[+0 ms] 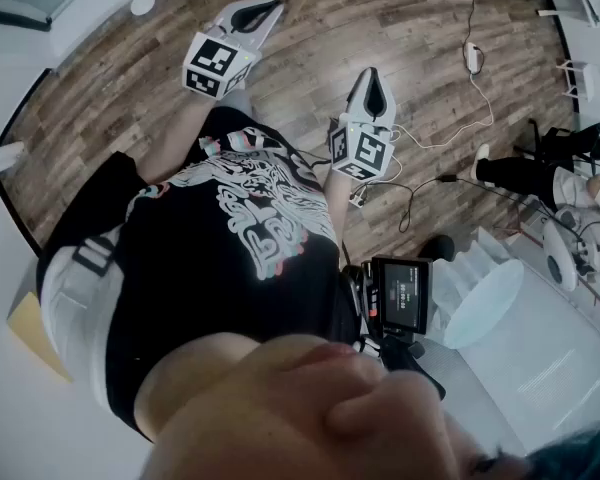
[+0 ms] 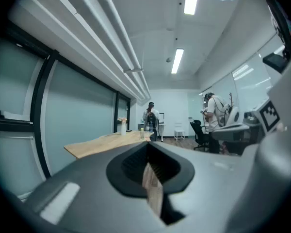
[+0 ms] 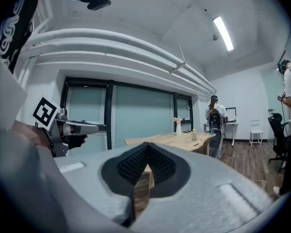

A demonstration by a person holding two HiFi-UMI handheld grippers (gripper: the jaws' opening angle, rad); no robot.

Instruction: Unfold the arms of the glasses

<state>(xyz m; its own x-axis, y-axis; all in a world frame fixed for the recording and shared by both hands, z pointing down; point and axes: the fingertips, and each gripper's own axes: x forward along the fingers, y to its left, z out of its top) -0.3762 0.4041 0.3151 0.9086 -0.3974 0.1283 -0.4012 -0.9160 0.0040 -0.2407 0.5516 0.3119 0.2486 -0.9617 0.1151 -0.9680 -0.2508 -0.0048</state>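
Observation:
No glasses show in any view. In the head view both grippers hang over the wooden floor in front of the person's black printed shirt. My left gripper (image 1: 268, 9) points up and to the right, with its marker cube (image 1: 217, 65) below it. My right gripper (image 1: 372, 78) stands to the right, above its own cube (image 1: 362, 152). In the left gripper view my left gripper (image 2: 147, 147) has its ribbed pads together, with nothing between them. My right gripper (image 3: 145, 148) is likewise shut and empty in the right gripper view.
Cables (image 1: 450, 133) and a power strip lie on the wood floor (image 1: 400, 28). A white table (image 1: 550, 358) is at the lower right. Both gripper views look level across an office with a wooden table (image 3: 172, 140), glass walls, a chair (image 2: 200, 134) and standing people (image 3: 215, 114).

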